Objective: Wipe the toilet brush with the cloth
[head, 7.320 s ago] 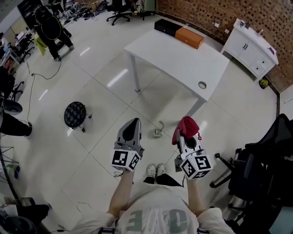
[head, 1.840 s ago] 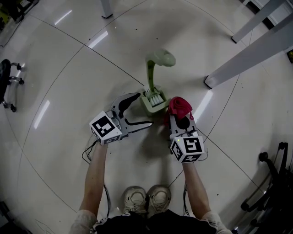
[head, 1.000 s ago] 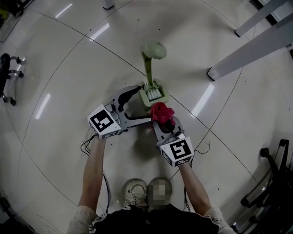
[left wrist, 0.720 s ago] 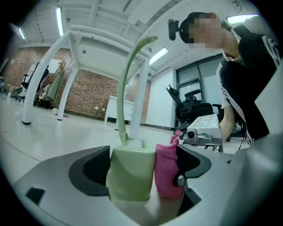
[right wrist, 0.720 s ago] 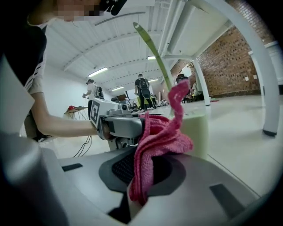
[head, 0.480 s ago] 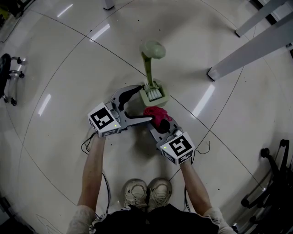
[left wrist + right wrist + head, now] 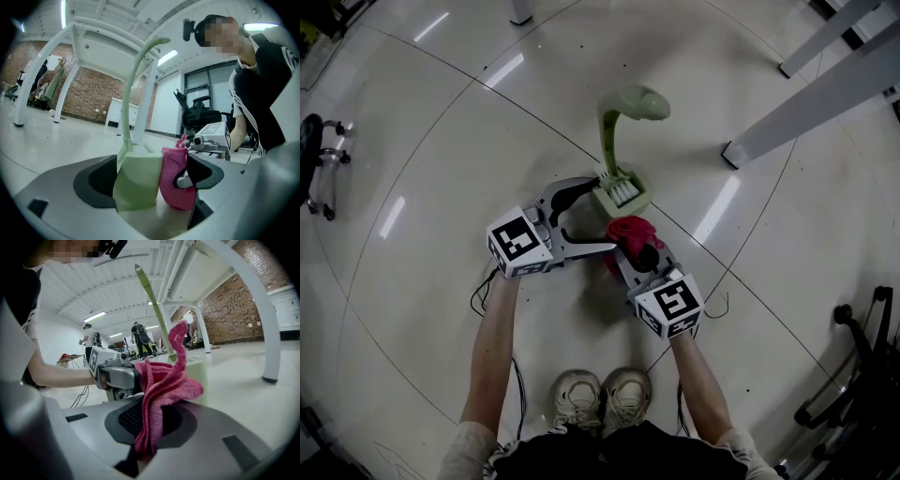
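A pale green toilet brush (image 7: 614, 131) stands in its square green holder (image 7: 620, 194) on the floor, its handle curving up to the right. My left gripper (image 7: 595, 214) is open, its jaws on either side of the holder (image 7: 138, 180). My right gripper (image 7: 636, 251) is shut on a red-pink cloth (image 7: 627, 231), which presses against the holder's near side. In the left gripper view the cloth (image 7: 176, 178) sits between the holder and the right jaw. The right gripper view shows the cloth (image 7: 157, 394) bunched in the jaws and the brush handle (image 7: 150, 291) behind it.
White table legs (image 7: 806, 103) slant across the upper right. A wheeled stool (image 7: 314, 164) stands at the left edge and an office chair base (image 7: 862, 375) at the lower right. Thin cables (image 7: 478, 291) trail on the glossy tiles beside my shoes (image 7: 600, 398).
The right gripper brought the cloth from the holder's right side round to its near side, between the left jaws. The brush handle's top has swung to the right.
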Available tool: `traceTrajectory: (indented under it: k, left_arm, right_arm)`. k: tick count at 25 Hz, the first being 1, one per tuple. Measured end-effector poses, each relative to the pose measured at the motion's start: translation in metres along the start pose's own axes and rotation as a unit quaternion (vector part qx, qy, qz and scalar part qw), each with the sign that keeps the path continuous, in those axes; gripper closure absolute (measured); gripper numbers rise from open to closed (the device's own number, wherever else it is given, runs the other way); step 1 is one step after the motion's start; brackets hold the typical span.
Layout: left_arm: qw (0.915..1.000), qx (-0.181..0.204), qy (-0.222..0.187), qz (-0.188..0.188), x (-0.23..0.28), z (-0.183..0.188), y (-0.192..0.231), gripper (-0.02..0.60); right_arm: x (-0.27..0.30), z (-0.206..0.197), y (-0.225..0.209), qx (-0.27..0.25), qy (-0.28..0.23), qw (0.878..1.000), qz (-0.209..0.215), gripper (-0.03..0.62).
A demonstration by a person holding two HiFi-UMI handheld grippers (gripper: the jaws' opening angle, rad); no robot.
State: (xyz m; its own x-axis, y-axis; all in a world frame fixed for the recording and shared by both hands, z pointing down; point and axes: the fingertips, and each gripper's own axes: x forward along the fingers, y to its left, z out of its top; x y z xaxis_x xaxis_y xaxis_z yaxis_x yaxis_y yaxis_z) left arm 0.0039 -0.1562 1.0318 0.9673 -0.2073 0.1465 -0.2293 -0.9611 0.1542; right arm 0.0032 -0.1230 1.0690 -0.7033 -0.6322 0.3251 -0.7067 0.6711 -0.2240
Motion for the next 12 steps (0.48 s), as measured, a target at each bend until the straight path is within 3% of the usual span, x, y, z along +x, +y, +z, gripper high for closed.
traceTrajectory:
  k: [6, 12]
  left_arm:
    - [0.9995, -0.009, -0.007, -0.031, 0.018, 0.001, -0.028, 0.137]
    - [0.9984, -0.008, -0.012, -0.055, 0.036, 0.003, -0.048, 0.137]
  right_arm:
    - [-0.021, 0.008, -0.044, -0.004, -0.014, 0.995, -0.099, 0.562]
    - [-0.025, 0.013, -0.05, -0.022, -0.018, 0.994, -0.11, 0.562]
